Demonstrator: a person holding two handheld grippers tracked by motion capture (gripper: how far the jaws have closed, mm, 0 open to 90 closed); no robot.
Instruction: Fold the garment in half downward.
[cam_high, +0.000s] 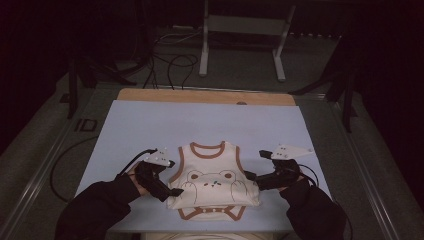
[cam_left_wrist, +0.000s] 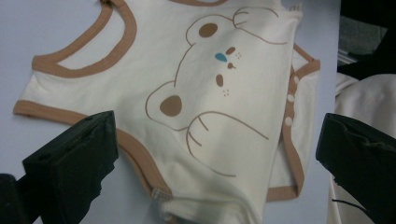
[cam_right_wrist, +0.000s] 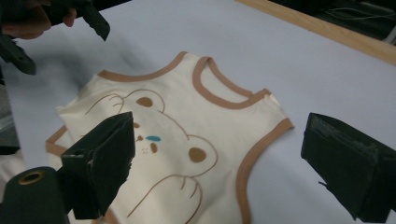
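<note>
Cream bear bodysuit (cam_high: 214, 180) flat on table (cam_high: 150, 130), both grippers gaping beside it

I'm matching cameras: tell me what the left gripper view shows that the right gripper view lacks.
Left gripper view alone: the white snap buttons along the garment's bottom trim, folded up. Right gripper view alone: the wooden table edge and the left tool, held above the mat. Both: the cream baby bodysuit with its bear print on the pale blue mat, framed by open black jaws.
</note>
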